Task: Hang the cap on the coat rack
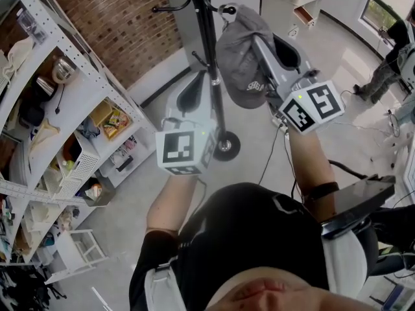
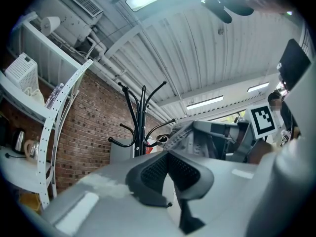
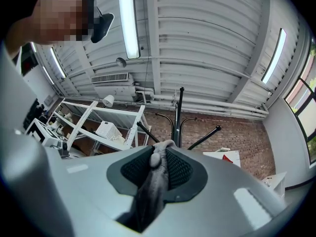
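pinching grey cap, right tongs near coat rack

Head down, gripper views up, sharing rack

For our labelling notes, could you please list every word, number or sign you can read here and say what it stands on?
On the cap: white lettering near its edge, too blurred to read.
On the left gripper and right gripper: their cubes show black-and-white square patterns, no words.
On the packets on the shelf: print too small to read.
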